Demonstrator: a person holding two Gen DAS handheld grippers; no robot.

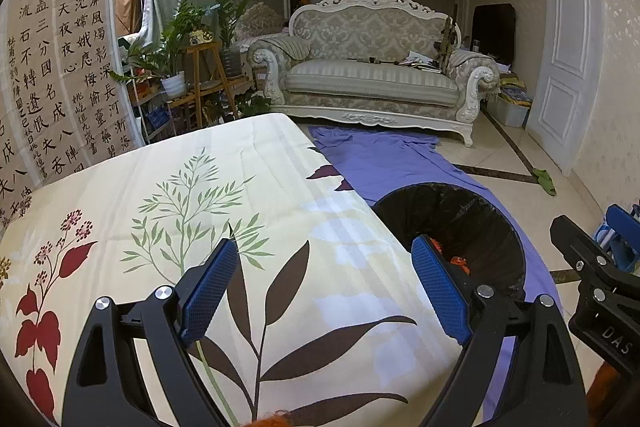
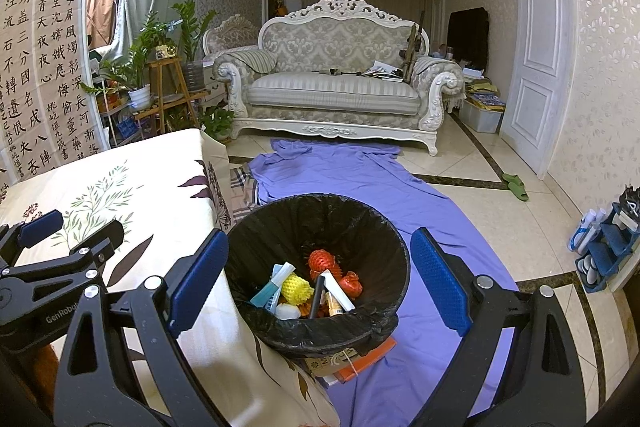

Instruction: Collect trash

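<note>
Trash (image 2: 310, 287) lies at the bottom of black-lined bin (image 2: 320, 327), directly ahead of and below right tongs (image 2: 318, 281): red mesh netting, yellow foam net, a blue-white packet, a white tube, a dark stick. Right tongs spread wide, nothing between the pads. Bin stands on purple sheet (image 2: 360, 179) spread over the floor, touching the edge of the floral-cloth counter (image 2: 120, 195) to the tongs' left. Left tongs (image 1: 324, 287) hover over the counter cloth, also spread wide and empty; bin sits just off their right pad. Books peek from under the bin's near side. Ornate sofa (image 2: 332, 79) far ahead.
</note>
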